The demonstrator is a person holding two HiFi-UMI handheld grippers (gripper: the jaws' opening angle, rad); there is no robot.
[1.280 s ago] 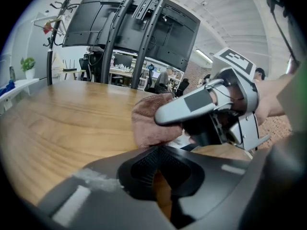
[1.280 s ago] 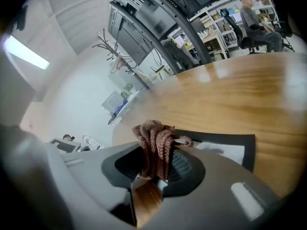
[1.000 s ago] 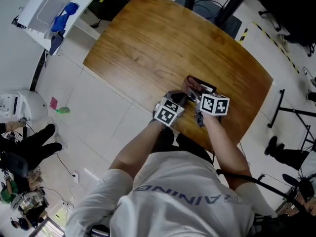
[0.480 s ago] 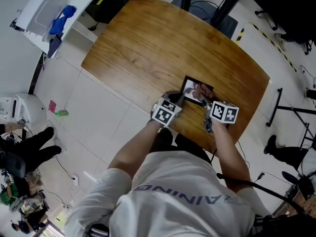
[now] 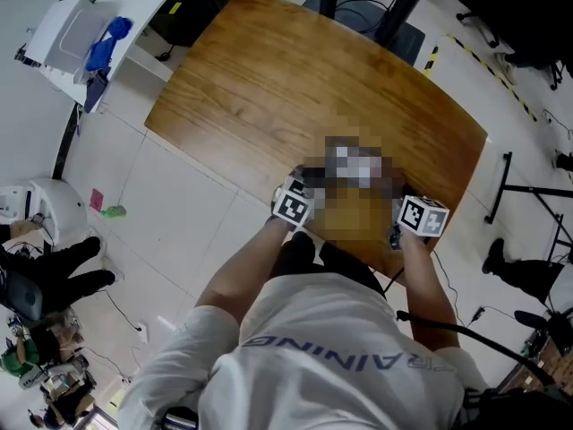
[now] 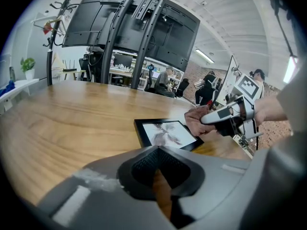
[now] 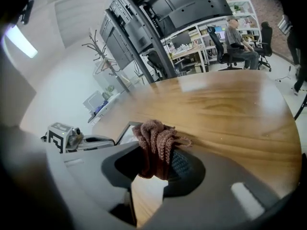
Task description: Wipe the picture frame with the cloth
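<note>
Right gripper [image 7: 154, 169] is clamped on a bunched reddish-brown knitted cloth [image 7: 157, 140], which sticks out past its jaws. In the left gripper view that cloth rests against the right-hand edge of the black picture frame [image 6: 165, 134]. The frame lies flat on the wooden surface [image 5: 269, 70], towards the side nearest the person. Left gripper [image 6: 158, 170] sits low over the surface just short of the frame's near corner — its jaws are together with nothing held, and only a sliver of wood shows behind the pads.
</note>
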